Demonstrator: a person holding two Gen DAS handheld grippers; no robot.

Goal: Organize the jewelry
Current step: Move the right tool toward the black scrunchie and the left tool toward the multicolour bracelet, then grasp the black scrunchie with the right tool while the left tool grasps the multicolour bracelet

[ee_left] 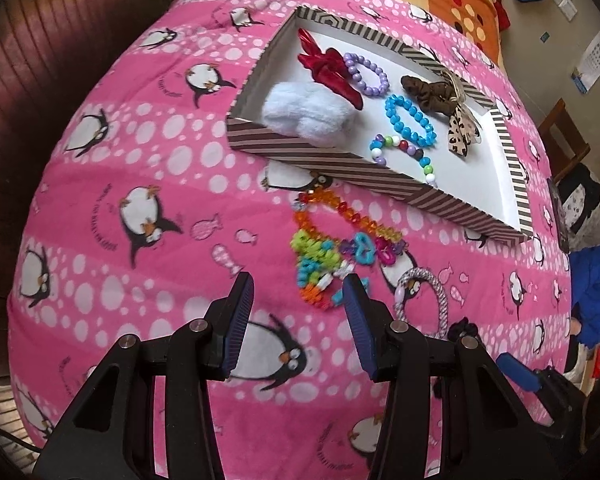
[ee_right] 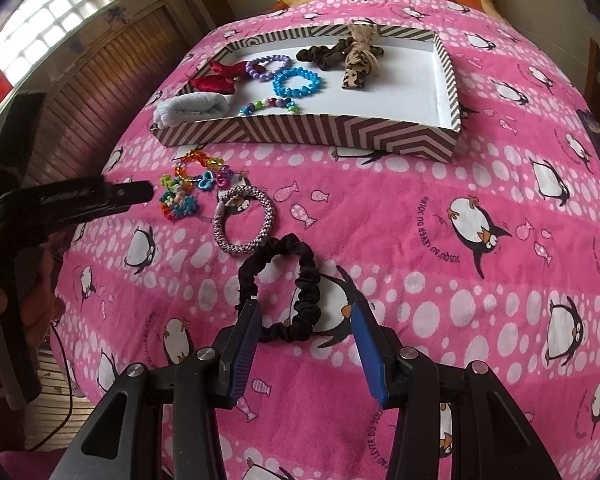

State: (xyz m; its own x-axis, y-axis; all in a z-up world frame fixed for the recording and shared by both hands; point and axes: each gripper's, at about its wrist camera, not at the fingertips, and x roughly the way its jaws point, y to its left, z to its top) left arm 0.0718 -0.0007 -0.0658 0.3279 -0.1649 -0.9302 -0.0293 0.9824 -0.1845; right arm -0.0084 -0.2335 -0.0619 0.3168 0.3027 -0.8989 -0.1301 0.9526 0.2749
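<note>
the left gripper (ee_left: 298, 294) was wide open and held nothing, its tips just at the near edge of the colourful bead necklace (ee_left: 332, 248) lying on the pink penguin blanket (ee_left: 140, 152). the right gripper (ee_right: 304, 320) was also wide open and empty, with the black scrunchie (ee_right: 284, 284) on the blanket between its fingers. the braided hair tie (ee_right: 242, 220) lay beside the necklace. behind them stood the striped box (ee_right: 300, 132), holding a blue bracelet (ee_right: 296, 82), a purple bracelet (ee_right: 266, 66), a red bow (ee_right: 216, 78), a white scrunchie (ee_right: 192, 108) and a leopard bow (ee_right: 356, 62).
</note>
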